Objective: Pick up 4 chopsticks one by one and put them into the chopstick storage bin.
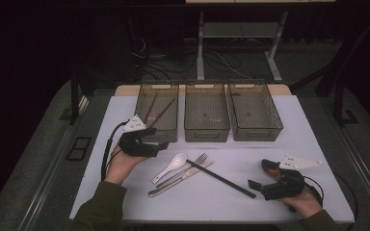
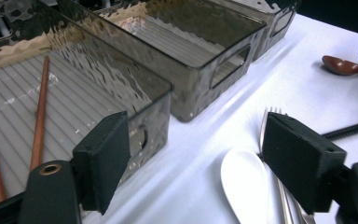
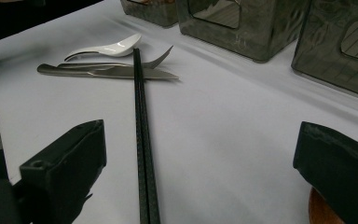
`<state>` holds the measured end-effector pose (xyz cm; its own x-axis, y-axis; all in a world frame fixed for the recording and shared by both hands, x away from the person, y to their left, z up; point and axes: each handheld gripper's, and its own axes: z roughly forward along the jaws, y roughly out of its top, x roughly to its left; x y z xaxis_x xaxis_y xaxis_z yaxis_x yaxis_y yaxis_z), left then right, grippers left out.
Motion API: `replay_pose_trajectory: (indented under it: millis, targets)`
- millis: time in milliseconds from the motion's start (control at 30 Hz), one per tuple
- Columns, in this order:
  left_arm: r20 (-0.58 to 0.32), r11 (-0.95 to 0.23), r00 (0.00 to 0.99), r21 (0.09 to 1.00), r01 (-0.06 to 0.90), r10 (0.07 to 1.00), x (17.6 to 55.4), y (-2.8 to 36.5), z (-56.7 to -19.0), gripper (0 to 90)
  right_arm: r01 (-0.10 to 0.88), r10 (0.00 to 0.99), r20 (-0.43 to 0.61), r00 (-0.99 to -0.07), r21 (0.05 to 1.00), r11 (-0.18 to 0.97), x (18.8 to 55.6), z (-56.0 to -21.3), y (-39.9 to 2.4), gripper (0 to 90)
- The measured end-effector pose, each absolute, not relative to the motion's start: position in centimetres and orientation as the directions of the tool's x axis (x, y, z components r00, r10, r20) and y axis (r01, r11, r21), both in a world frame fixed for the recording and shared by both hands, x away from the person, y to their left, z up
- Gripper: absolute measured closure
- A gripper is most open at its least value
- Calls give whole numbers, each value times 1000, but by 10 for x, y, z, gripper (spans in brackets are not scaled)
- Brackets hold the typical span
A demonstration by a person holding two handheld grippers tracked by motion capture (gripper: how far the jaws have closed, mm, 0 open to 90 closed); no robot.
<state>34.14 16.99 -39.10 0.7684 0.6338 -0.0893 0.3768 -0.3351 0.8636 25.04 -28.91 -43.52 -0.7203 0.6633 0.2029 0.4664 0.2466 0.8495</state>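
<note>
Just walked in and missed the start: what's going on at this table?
A person holds two open grippers over a white table. The left gripper hovers by the left smoky plastic bin, which holds brown wooden chopsticks. The right gripper sits near black chopsticks; a white ceramic spoon, steel fork and knife wait.

The white desk [image 1: 313,144] stands on grey carpet [image 1: 38,144] in a dim room, its far edge showing a strip of bare wood. Toward 12 o'clock, a second table's pale metal legs [image 1: 200,48] rise among loose black cables [image 1: 221,60] on the floor. At 9 o'clock, a dark floor socket plate [image 1: 78,147] sits in the carpet. The background beyond is black.
</note>
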Motion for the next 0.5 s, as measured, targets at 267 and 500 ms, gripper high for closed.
replay_pose_trajectory:
  millis: [267, 500]
  targets:
    - [-90, -339, 776, 864, 373, 624, 319, 174, -400, 155, 462, 661, 200, -724, 852, 248, 249, -435, -289, 28]
    - [-74, -355, 792, 866, 353, 606, 298, 173, -407, 132, 457, 658, 195, -728, 853, 253, 249, -434, -287, 28]
